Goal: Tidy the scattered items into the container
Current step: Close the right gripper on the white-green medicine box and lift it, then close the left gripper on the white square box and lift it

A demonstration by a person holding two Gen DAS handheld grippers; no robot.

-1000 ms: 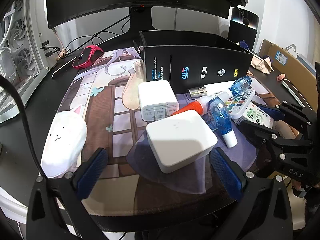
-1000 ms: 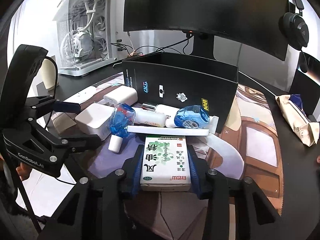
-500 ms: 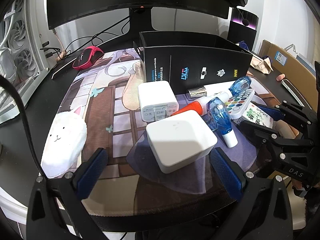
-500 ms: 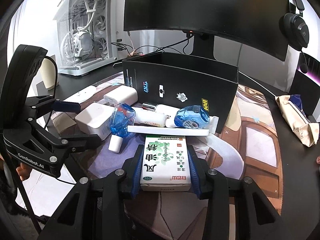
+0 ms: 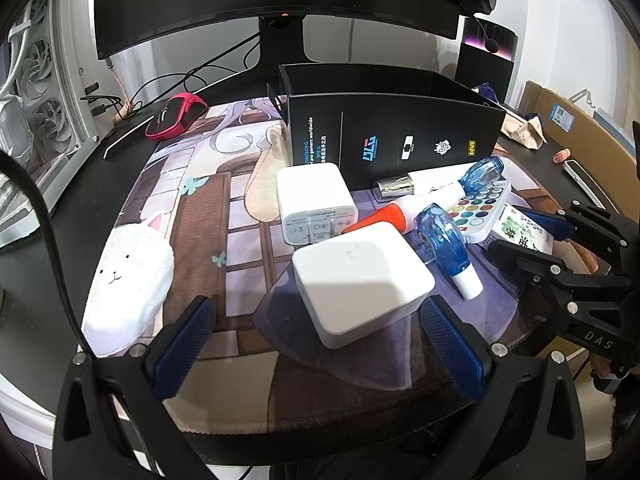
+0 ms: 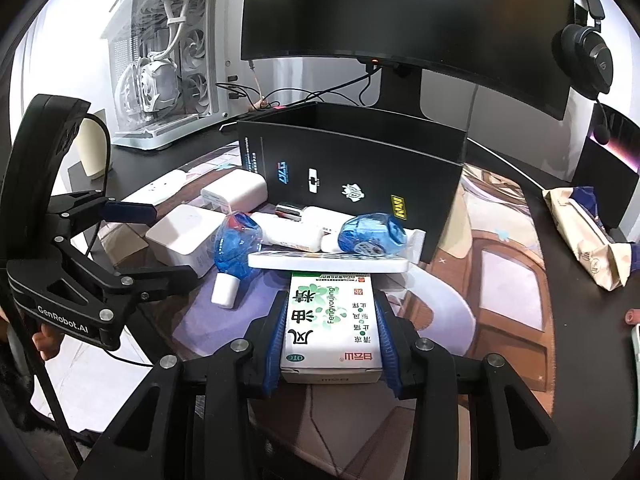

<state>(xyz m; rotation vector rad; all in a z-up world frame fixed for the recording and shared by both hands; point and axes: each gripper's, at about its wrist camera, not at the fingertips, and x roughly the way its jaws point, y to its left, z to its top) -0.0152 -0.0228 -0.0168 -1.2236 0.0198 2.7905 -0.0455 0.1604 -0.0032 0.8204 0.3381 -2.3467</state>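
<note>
A black open box (image 5: 396,132) (image 6: 352,168) stands on the desk mat. In front of it lie two white chargers (image 5: 360,280) (image 5: 316,200), two blue correction-tape dispensers (image 5: 444,244) (image 6: 372,236), an orange-capped tube (image 5: 380,216), a white tube with a silver cap (image 5: 424,184) and a white paint palette (image 5: 480,208) (image 6: 328,262). My right gripper (image 6: 331,312) is shut on a white and green medicine box (image 6: 331,320), low over the mat. My left gripper (image 5: 316,312) is open, its fingers on either side of the nearest white charger.
A white cat-shaped wrist rest (image 5: 128,272) lies at the mat's left. A red mouse (image 5: 176,114), a monitor (image 6: 400,12), a white PC case (image 6: 168,76), headphones (image 6: 592,56) and a paper bag (image 6: 588,236) surround the mat.
</note>
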